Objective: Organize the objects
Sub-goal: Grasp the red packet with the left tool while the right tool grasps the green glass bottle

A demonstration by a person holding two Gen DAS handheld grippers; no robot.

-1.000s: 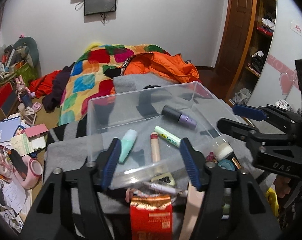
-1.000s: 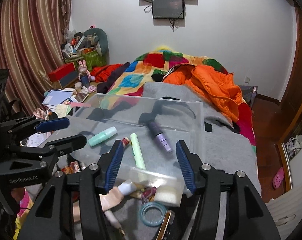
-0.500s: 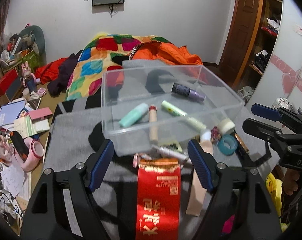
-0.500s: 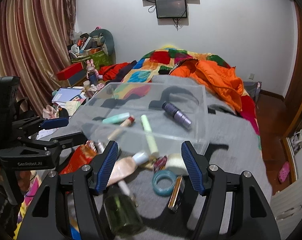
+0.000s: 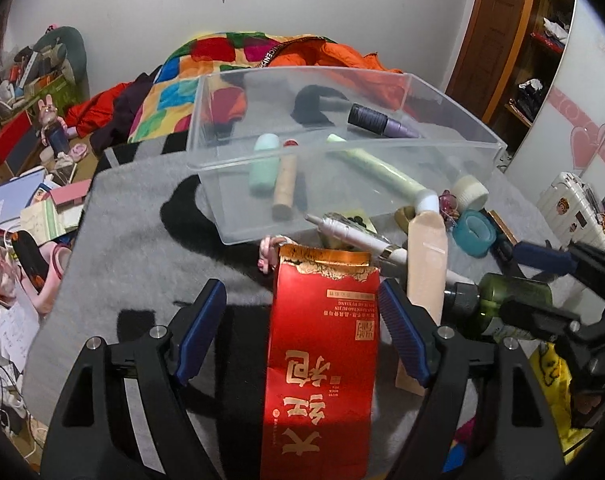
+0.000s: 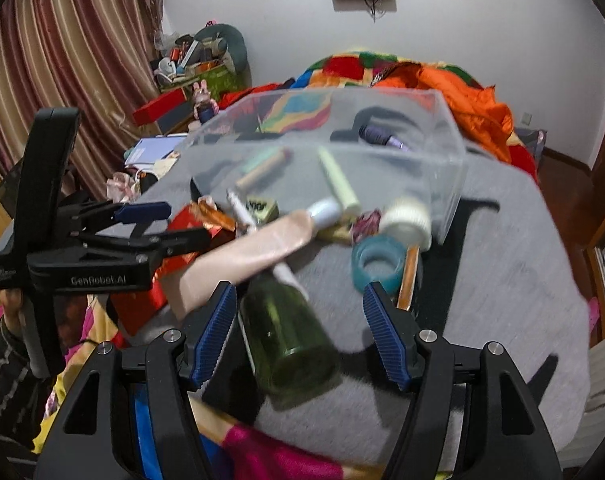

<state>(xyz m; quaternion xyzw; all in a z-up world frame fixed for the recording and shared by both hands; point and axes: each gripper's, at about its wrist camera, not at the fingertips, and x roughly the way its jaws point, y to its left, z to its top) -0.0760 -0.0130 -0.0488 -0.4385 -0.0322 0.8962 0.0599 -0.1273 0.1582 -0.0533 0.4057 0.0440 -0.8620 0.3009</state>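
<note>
The left tool (image 5: pixel 302 336) gapes wide over a red packet (image 5: pixel 322 364) with gold Chinese characters, neither pad touching it. The right tool (image 6: pixel 300 334) is likewise spread, a green bottle (image 6: pixel 286 336) lying between its pads, apart from both. Bare grey blanket (image 6: pixel 502 272) lies right of the clutter. The clear bin (image 5: pixel 454 136) holds four tubes; the right view is blurred. The left tool's side reads "GenRobot.AI".
</note>
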